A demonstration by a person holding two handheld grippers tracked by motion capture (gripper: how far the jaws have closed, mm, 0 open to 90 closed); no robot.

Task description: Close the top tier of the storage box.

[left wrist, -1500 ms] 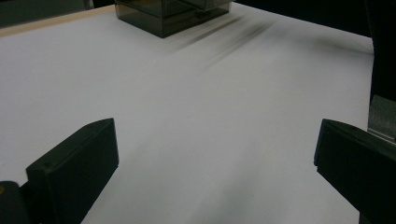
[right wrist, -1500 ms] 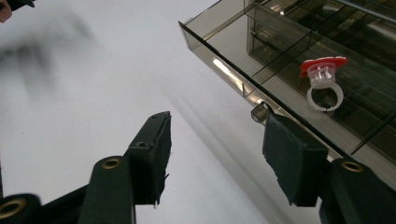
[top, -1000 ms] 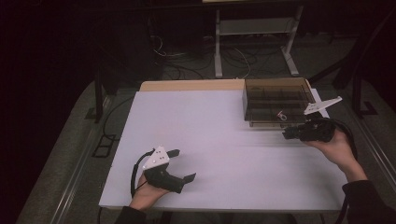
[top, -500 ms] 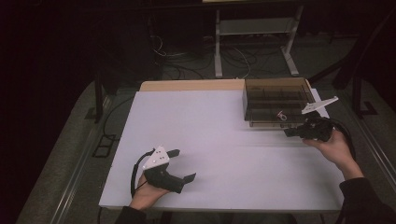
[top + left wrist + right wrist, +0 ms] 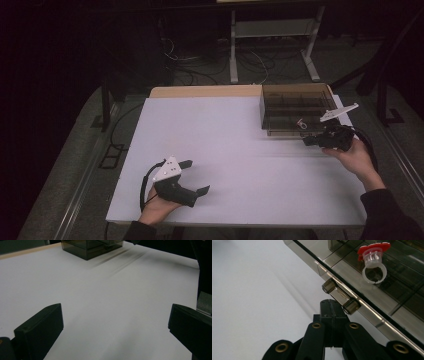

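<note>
A smoky see-through drawer box (image 5: 295, 107) stands at the table's far right. A clear plastic ring with a red top (image 5: 373, 262) lies on or in the box, and I cannot tell which. At the box's near front edge my right gripper (image 5: 307, 141) is shut. In the right gripper view its jaws press together, and the right gripper (image 5: 331, 305) tips sit right under a small clear bar handle (image 5: 339, 296) with nothing between them. My left gripper (image 5: 196, 176) rests at the front left with its jaws wide apart. The left gripper (image 5: 115, 322) has only bare table between its jaws.
The white table top (image 5: 225, 130) stretches wide between the two hands. The box (image 5: 87, 248) is far ahead in the left gripper view. Beyond the table's far edge are a dark floor, cables and a metal stand (image 5: 270, 40).
The right gripper has edged a little closer to the box's front. The left hand and gripper have stayed put.
</note>
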